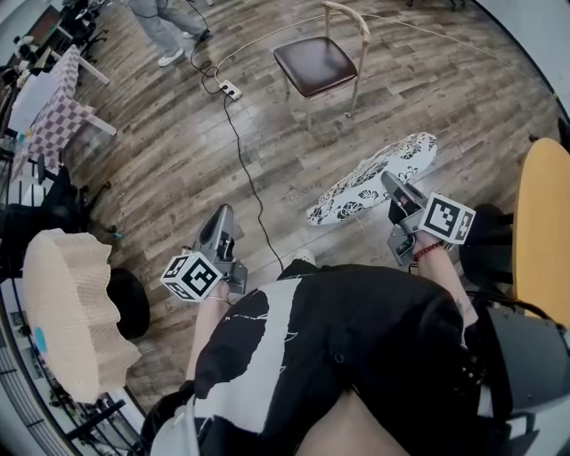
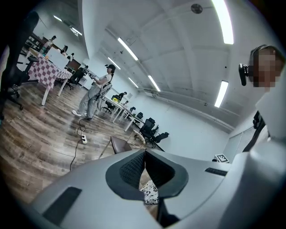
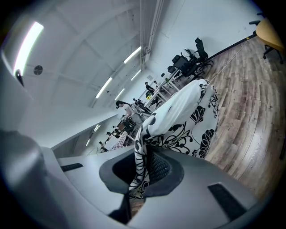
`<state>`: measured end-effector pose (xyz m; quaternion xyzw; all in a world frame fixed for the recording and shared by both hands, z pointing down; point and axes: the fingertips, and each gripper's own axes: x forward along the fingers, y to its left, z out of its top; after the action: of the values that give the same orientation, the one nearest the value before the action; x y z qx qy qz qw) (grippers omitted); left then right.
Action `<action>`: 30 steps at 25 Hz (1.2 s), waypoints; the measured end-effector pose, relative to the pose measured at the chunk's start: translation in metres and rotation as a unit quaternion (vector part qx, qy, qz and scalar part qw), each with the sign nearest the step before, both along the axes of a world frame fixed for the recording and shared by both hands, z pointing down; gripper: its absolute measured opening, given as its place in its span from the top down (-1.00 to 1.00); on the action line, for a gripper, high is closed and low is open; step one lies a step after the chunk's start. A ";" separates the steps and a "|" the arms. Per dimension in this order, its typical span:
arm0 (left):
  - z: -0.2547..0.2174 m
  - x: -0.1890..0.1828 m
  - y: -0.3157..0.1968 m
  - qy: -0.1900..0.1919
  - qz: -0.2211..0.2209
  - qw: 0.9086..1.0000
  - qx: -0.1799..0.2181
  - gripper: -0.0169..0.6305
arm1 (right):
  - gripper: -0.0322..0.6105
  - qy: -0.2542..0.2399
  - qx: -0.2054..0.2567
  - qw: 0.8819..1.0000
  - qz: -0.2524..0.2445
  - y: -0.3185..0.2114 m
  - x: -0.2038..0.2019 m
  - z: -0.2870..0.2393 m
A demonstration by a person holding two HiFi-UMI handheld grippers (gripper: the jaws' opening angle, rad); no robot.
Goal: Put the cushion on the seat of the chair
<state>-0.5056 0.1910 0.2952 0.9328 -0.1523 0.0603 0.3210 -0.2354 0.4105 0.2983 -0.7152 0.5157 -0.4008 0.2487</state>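
Observation:
A wooden chair with a dark brown seat stands on the plank floor ahead of me; it also shows in the left gripper view as a chair just past the jaws. A white cushion with a black flower print hangs in the air in front of me, tilted. My right gripper is shut on its near edge. In the right gripper view, cushion fabric is pinched between the right gripper pads. My left gripper hangs lower left, apart from the cushion; its jaws are shut with nothing between them.
A power strip and a black cable lie on the floor left of the chair. A person stands at the far side. A checkered table is far left, a beige ruffled object near left, a yellow round table at right.

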 end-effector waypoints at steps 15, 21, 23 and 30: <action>0.008 0.024 -0.073 0.015 0.022 1.000 -0.010 0.90 | 0.81 0.007 -0.002 1.000 0.030 -0.057 0.016 -0.001; 0.004 0.038 -0.096 0.022 0.035 0.999 0.002 0.90 | 0.81 0.017 0.009 0.999 0.043 -0.073 0.026 -0.006; 0.003 0.043 -0.096 0.026 0.039 0.999 0.004 0.90 | 0.81 0.017 0.007 0.999 0.045 -0.073 0.027 -0.005; 0.024 0.061 -0.088 0.027 0.064 0.997 -0.025 0.91 | 0.81 0.011 -0.007 0.999 0.050 -0.074 0.031 0.006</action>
<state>-0.4451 0.1033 0.3189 0.9337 -0.0824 0.0593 0.3433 -0.2048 0.3365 0.3044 -0.7462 0.4791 -0.3836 0.2578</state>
